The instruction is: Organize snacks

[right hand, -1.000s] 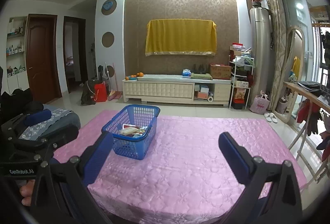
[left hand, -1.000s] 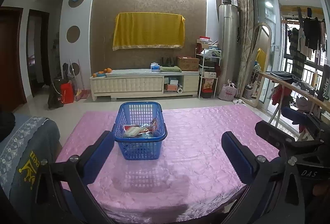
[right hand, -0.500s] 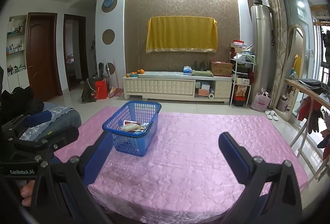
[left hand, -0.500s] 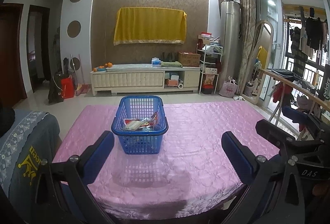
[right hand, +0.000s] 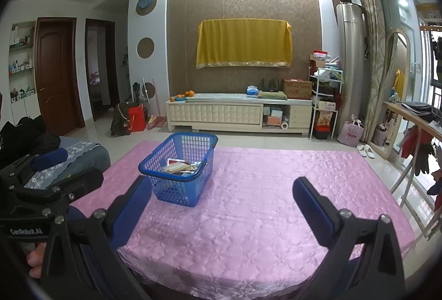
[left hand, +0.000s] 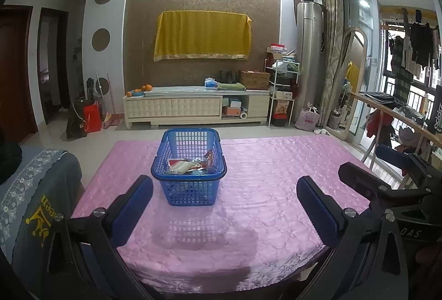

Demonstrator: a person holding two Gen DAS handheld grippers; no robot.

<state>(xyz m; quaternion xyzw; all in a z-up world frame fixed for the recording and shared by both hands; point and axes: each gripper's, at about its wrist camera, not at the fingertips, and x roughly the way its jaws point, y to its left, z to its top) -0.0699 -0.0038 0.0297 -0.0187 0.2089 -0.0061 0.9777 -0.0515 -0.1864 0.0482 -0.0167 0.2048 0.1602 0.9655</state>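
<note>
1. At far left in the left wrist view we note a grey cloth (left hand: 36,197) with lace trim and yellow print, draped beside the table (left hand: 276,217).
2. We find the left gripper (left hand: 225,199) with its jaws spread wide and nothing between them. It hangs above the near edge of the table and touches nothing.
3. The basket (left hand: 190,186), blue plastic mesh, stands upright on the pink quilted cover, on the left half of the table, just beyond the left finger (left hand: 129,210). We see no contact between basket and finger.
4. The snacks (left hand: 190,166) lie inside the basket as several flat packets, one red-edged. We cannot read their labels.
5. The rest of the cover shows bare in both views.
6. In the right wrist view the same basket (right hand: 179,189) sits ahead and left, beside the left finger (right hand: 132,208).
7. We find the right gripper (right hand: 222,196) likewise fully parted and holding nothing, over the near edge of the table (right hand: 262,231).
8. At far right of the left wrist view, part of the right gripper's body shows, beside a rack (left hand: 392,112) carrying clothes.
</note>
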